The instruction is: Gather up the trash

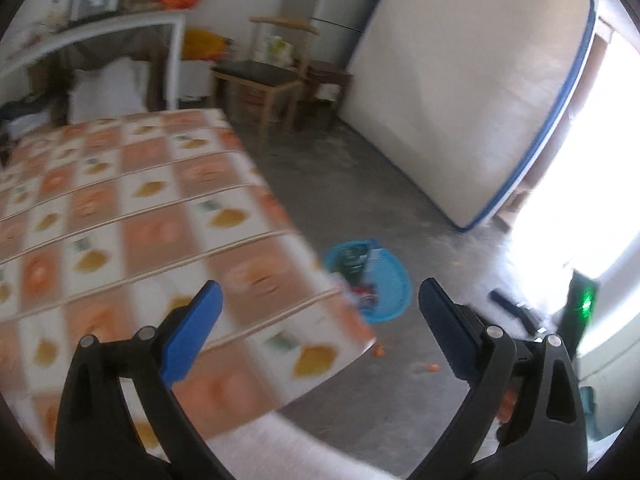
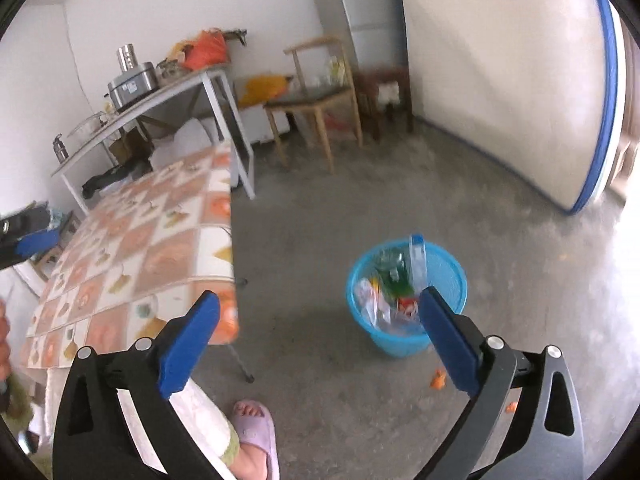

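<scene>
Left gripper (image 1: 320,312): black plastic arms, blue ribbed pads, jaws spread wide, nothing between them. Hangs over the table corner and floor.

Right gripper (image 2: 319,320): same build, jaws equally wide and empty. Its right pad overlaps the bin's near rim in the picture; contact cannot be told.

Bin (image 2: 448,276): round, bright blue plastic, ribbed inner wall, standing on the floor just off the table's corner. In the left view (image 1: 390,280) the table edge cuts off its left side.

Trash (image 2: 394,288): inside the bin; clear crinkled plastic, a green piece, a red piece, a tall clear item with a blue top leaning on the wall. Blurred, individual items hard to name.

Scraps (image 2: 438,379): small orange bits on the floor near the bin.

Table (image 1: 132,200): glossy cloth, orange and white squares with fruit prints; blurred in the left view.

Floor (image 2: 320,220): bare grey concrete, mottled.

Mattress (image 1: 472,92): white, blue piping, upright against the wall.

Chair (image 2: 316,100): pale wood, dark seat.

Bench (image 2: 160,92): white metal frame, holds steel pots and an orange bag.

Foot (image 2: 254,432): in a lilac slipper, partly hidden behind the right gripper's arm.
</scene>
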The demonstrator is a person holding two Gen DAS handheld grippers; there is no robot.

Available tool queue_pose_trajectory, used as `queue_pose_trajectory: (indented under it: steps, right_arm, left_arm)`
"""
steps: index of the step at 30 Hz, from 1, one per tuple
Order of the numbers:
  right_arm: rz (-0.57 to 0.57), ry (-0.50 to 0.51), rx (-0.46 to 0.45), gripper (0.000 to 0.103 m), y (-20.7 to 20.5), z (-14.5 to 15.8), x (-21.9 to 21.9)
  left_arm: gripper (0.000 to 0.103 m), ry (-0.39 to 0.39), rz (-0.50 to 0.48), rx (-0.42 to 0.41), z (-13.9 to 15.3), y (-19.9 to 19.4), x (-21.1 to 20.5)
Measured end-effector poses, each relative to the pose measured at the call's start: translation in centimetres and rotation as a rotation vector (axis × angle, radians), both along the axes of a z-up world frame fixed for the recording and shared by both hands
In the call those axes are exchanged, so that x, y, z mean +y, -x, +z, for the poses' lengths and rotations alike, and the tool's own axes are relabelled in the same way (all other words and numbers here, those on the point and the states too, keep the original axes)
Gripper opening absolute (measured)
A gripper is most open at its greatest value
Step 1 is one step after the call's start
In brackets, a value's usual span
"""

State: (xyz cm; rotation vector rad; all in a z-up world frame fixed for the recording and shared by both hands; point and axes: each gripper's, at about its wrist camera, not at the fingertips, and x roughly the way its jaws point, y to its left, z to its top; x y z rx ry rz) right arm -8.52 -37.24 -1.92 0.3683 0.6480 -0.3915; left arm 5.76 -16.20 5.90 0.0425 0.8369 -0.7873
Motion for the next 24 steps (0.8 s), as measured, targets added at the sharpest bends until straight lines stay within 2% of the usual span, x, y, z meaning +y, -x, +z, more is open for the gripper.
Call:
queue_pose_trajectory:
  steps: [4,7,9,12,15,18,22,24]
  right_arm:
    - [0.025,0.086,-0.027,0.097,-0.8,2.0,4.7]
    - [0.038,0.141,-0.032,0.097,-0.8,3.2,7.2]
    - [0.033,0.189,-0.034,0.097,-0.5,3.9,8.9]
    - [0.035,0.208,-0.023,0.097,-0.5,4.1,10.3]
    - [0.009,0.213,0.020,0.097,-0.6,4.1,11.1]
    - [-0.030,0.213,0.053,0.097,-0.5,4.0,11.6]
    - [-0.063,0.205,0.086,0.097,-0.6,3.1,11.9]
    - [-0.071,0.197,0.108,0.097,-0.7,2.6,11.9]
  left_arm:
    - [0.095,-0.037,0.103,-0.044,0.5,2.1,4.0]
    - [0.095,-0.110,0.179,-0.082,0.0,3.8,5.9]
    - [0.095,-0.142,0.208,-0.075,-0.6,4.3,6.8]
    - [0.095,-0.176,0.285,-0.073,-1.2,4.9,7.7]
    - [0.095,-0.172,0.320,-0.099,-1.0,5.1,8.2]
    - [0.095,-0.177,0.310,-0.107,-1.1,4.8,8.1]
    - [0.095,-0.174,0.328,-0.047,-2.1,4.2,8.4]
    - [0.095,-0.180,0.340,-0.042,-2.6,4.3,8.4]
